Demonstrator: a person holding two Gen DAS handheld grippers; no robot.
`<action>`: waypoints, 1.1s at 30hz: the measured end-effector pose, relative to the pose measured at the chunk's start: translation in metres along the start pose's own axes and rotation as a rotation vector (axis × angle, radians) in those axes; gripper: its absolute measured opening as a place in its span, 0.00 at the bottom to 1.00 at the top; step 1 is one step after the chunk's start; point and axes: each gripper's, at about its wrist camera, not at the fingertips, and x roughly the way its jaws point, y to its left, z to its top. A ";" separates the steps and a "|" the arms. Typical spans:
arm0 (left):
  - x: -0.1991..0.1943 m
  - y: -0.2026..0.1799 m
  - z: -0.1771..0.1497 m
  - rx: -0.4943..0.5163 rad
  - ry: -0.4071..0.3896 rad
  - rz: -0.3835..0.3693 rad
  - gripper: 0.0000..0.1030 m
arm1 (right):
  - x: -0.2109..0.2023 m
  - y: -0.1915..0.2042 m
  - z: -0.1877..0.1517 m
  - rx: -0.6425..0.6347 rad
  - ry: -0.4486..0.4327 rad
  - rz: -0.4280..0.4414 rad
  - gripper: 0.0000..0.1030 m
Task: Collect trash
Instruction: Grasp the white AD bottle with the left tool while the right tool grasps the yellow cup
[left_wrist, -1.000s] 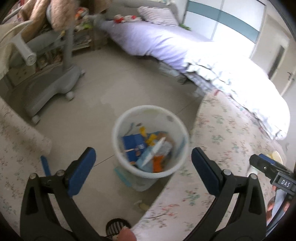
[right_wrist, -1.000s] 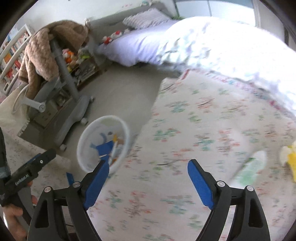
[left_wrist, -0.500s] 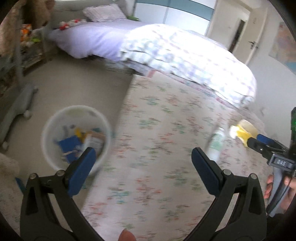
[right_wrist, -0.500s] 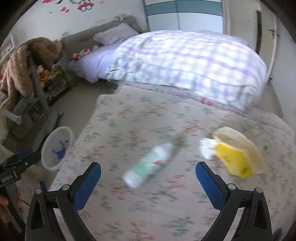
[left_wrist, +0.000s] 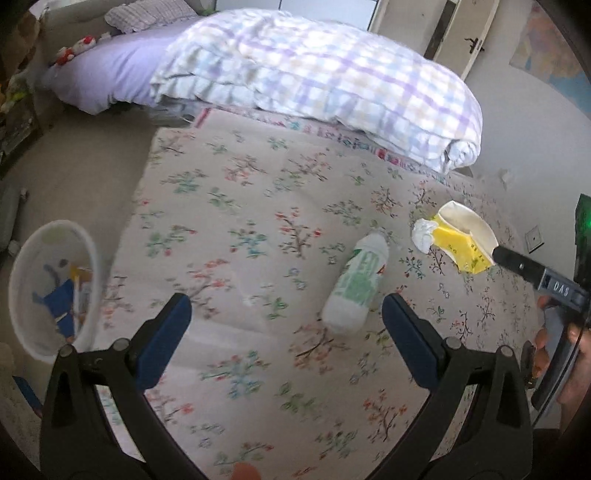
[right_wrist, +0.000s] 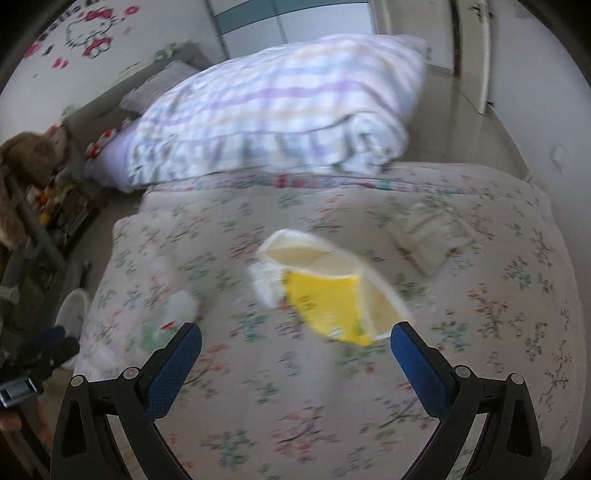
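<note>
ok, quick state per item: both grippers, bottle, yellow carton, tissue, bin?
left gripper: open, holding nothing
right gripper: open, holding nothing
bottle: lying on its side on the floral quilt
yellow carton: torn open, lying on the quilt
tissue: crumpled, against the carton
bin: on the floor, trash inside

A floral mat (left_wrist: 258, 229) covers my floor. On it lie a white bottle (left_wrist: 356, 286) and a yellow wrapper (left_wrist: 460, 245). A white bin (left_wrist: 22, 325) stands beside it.

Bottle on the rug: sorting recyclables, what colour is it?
White bottle with a green printed label; clearest in the left wrist view.
</note>
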 end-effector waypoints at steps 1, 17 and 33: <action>0.006 -0.004 0.001 -0.004 0.009 -0.002 0.99 | 0.000 -0.007 0.002 0.014 -0.008 -0.006 1.00; 0.070 -0.055 0.001 0.111 0.135 -0.048 0.59 | 0.034 -0.049 0.010 0.152 0.048 0.055 0.84; 0.070 -0.062 -0.005 0.117 0.155 -0.066 0.42 | 0.027 -0.055 0.008 0.164 0.041 0.040 0.30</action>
